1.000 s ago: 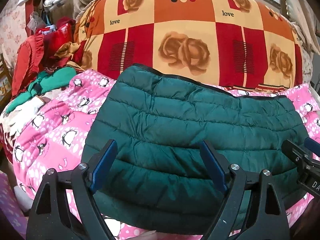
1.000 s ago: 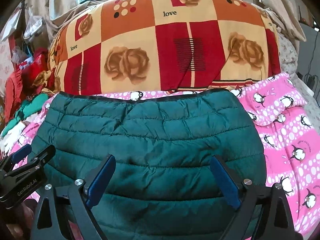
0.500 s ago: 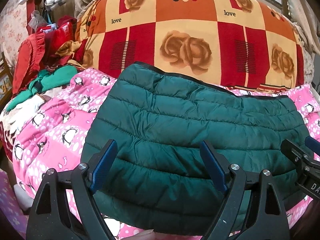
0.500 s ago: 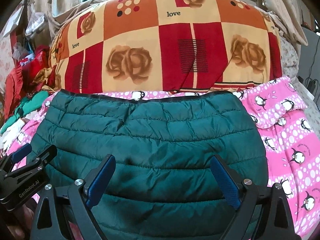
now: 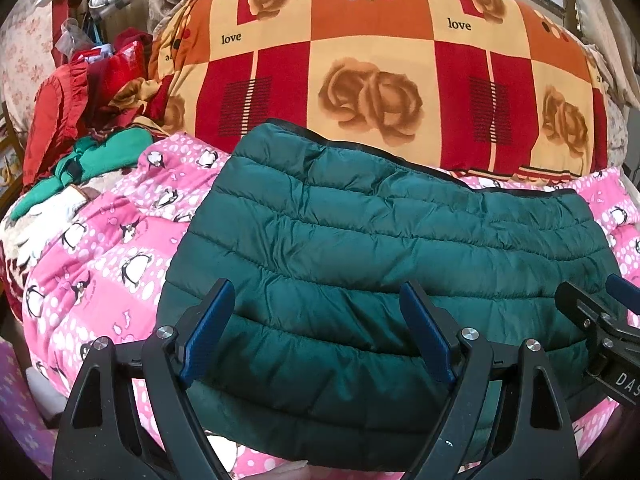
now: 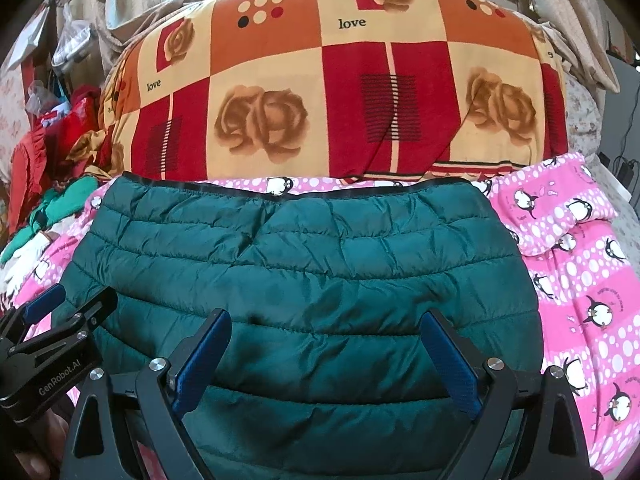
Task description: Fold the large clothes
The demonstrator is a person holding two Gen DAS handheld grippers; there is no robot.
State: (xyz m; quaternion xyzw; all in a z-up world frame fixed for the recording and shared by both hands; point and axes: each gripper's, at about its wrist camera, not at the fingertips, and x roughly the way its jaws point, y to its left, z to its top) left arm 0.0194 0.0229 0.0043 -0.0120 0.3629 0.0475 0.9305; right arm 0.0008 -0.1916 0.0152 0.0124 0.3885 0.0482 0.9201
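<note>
A folded green puffer jacket (image 6: 304,280) lies on the pink penguin blanket (image 6: 592,280) (rose quilt (image 6: 340,92) behind), both grippers (image 5: 316,328) (image 6: 326,356) spread wide, empty.

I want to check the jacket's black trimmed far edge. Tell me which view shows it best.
Right wrist view: the jacket lies square-on, and the edge runs unbroken from corner to corner. The left wrist view shows the jacket at a slant, its edge thinner and receding to the right.

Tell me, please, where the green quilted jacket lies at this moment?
In both wrist views the green quilted jacket lies folded mid-frame on the pink penguin blanket, just in front of the rose-patterned quilt.
</note>
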